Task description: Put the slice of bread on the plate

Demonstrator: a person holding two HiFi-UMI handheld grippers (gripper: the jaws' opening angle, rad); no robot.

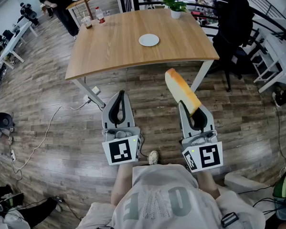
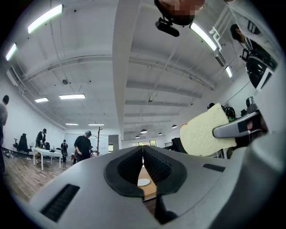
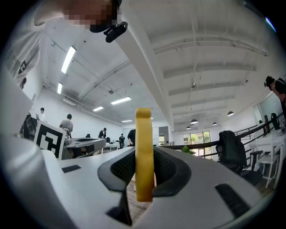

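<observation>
A slice of bread with a golden crust stands on edge above the wood floor, and my right gripper is shut on its lower end. In the right gripper view the slice shows edge-on, pinched between the two dark pads of that gripper. To its left my left gripper is shut with nothing in it. The left gripper view shows the jaws of that gripper closed to a thin slit, with the bread at the right. A small white plate lies on the wooden table ahead, also visible as the plate through the slit.
Bottles and a cup stand at the table's far left corner, and a potted plant at its far edge. A black chair stands to the right of the table. A cable runs across the floor at left. People stand at desks far left.
</observation>
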